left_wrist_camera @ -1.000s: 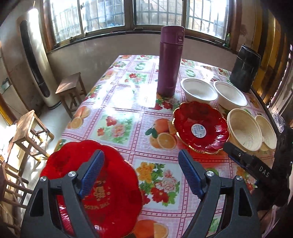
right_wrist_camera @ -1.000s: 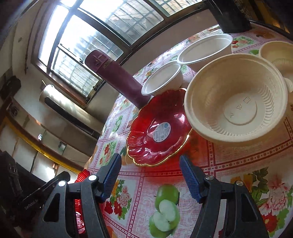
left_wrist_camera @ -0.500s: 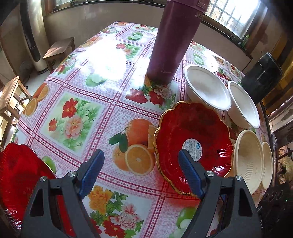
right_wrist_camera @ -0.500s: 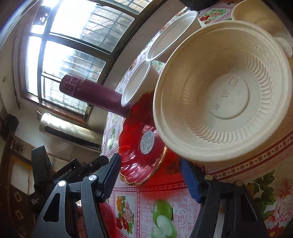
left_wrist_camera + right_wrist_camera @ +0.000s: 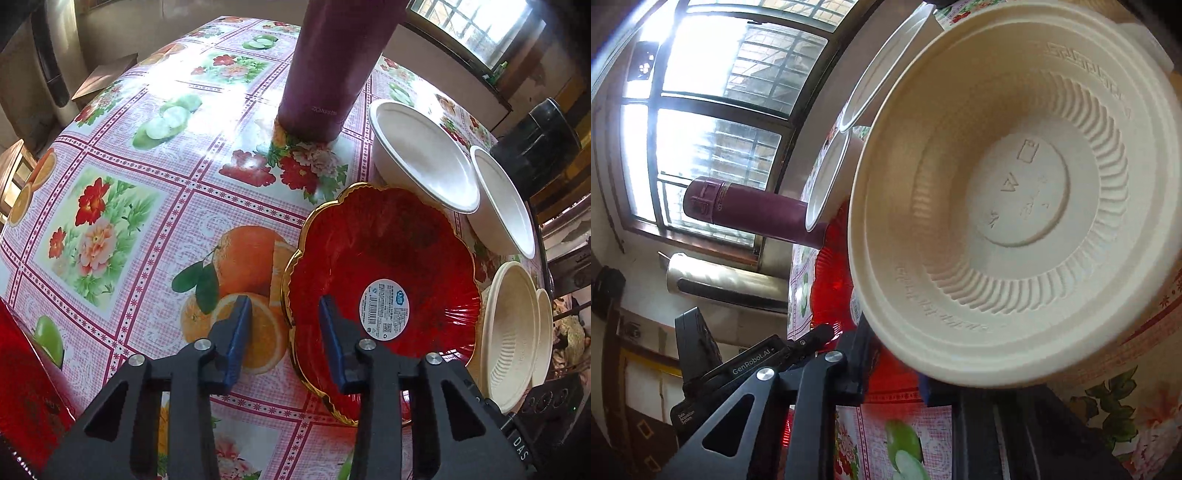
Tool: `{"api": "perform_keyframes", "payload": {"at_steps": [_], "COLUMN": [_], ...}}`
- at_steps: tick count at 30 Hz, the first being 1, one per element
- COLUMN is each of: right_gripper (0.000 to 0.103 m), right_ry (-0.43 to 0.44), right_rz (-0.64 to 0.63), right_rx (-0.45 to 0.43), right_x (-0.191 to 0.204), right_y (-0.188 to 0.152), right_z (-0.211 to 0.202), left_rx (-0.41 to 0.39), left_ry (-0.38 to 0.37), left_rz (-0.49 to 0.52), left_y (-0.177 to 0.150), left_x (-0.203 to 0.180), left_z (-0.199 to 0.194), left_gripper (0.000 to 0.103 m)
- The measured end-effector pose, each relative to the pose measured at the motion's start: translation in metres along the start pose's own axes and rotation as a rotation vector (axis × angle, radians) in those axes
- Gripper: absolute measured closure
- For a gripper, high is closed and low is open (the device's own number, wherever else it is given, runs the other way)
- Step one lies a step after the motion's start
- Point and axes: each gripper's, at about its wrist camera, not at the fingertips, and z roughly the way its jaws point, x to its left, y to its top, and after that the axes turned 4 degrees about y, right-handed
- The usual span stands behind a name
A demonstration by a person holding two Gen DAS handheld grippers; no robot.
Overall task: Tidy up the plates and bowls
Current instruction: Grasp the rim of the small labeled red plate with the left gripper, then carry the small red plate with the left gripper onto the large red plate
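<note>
1. Windows [image 5: 713, 122] and a floral tablecloth [image 5: 147, 192] set the scene; a maroon flask [image 5: 328, 66] is stood on the cloth.
2. Beside the flask, a red plate [image 5: 388, 266] with a gilt rim is lain, with two white bowls [image 5: 424, 166] behind it and two cream bowls [image 5: 513, 332] at its right.
3. The left gripper [image 5: 284, 336] has just been closing; the plate's near rim is straddled by its jaws, but a gap is seen at the outer pad, so no grip is judged made.
4. The right gripper [image 5: 894, 369] has just been closing and is narrowed on the rim of the nearer cream bowl [image 5: 1015, 192], which appears pinched.
5. A thin bowl rim could be buckled or let slip by an edge pinch; the glossy plate could be slid off the pads if lifted by one lobe.
6. A second red plate [image 5: 22, 387] at the table's edge is shown only by the left view; the bowl's embossed base is shown only by the right.
</note>
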Motion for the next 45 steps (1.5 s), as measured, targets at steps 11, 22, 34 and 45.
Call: {"api": "perform_keyframes", "payload": {"at_steps": [11,22,34,45], "right_gripper": [0.093,0.091,0.095,0.081], "right_ry": [-0.013,0.015,-0.036,-0.063], "right_rz": [-0.064,-0.214,-0.233,-0.146], "right_rx": [0.02,0.035,0.014,0.089], "right_x": [0.012,0.04,0.038,0.027], "right_y": [-0.006,-0.025,-0.022,-0.023], "right_z": [0.003,-0.005,-0.017,-0.01], "left_rx": [-0.03,-0.16,-0.123,-0.067], "left_ry": [0.006,0.046,0.079,0.091], "left_rz": [0.01,-0.009,-0.091,-0.091], "left_y": [-0.014,-0.036,-0.037,-0.024], "left_x": [0.0,0.025,0.057,0.06], "left_z": [-0.01,-0.068,-0.071,-0.05], "left_gripper": [0.089,0.089,0.089,0.081]}}
